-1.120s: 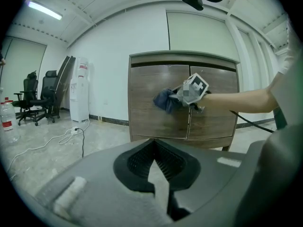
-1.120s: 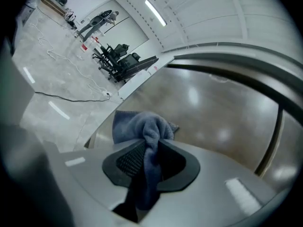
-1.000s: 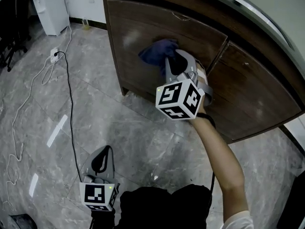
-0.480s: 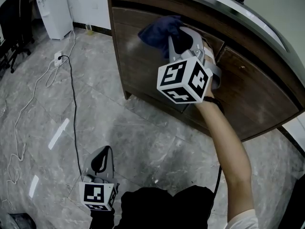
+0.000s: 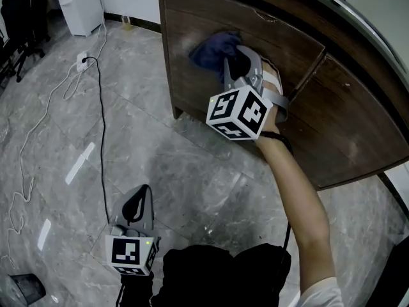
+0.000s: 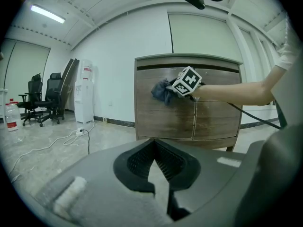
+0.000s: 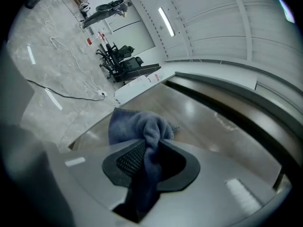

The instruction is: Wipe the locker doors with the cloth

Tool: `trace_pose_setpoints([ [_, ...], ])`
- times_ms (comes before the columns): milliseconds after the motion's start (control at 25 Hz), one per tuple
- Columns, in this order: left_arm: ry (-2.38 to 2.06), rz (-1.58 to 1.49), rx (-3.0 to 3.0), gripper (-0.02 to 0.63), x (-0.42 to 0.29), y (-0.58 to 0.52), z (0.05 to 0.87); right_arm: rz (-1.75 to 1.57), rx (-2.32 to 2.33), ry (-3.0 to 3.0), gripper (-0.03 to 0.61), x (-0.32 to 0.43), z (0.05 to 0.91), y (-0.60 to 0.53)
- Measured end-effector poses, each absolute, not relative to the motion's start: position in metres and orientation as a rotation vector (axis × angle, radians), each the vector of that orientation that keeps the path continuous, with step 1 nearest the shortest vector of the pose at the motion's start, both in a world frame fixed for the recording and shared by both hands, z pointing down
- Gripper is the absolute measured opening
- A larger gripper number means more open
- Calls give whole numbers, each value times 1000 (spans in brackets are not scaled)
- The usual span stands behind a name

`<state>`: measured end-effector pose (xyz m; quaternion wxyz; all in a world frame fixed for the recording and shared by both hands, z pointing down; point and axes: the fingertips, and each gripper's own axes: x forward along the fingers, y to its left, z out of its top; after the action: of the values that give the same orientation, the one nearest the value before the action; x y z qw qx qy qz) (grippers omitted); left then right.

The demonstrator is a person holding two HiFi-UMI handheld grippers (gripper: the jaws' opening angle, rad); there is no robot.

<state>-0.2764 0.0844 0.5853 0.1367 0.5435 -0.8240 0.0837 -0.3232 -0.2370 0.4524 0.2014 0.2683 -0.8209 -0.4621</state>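
right gripper (image 5: 231,66): pinching soft dark blue cloth (image 5: 211,48) | cloth: on left brown wooden locker door (image 5: 185,82), upper part | left gripper (image 5: 136,204): closed, empty, near | risk: rubbing too hard could tug cloth out of jaws

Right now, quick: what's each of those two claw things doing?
Left gripper: closed, empty.
Right gripper: closed on the blue cloth.
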Motion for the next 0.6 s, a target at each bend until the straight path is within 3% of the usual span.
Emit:
trace_pose_setpoints([
  [600, -2366, 244, 1446, 3, -297, 99, 617, -1117, 450, -2106, 81, -355, 687, -226],
])
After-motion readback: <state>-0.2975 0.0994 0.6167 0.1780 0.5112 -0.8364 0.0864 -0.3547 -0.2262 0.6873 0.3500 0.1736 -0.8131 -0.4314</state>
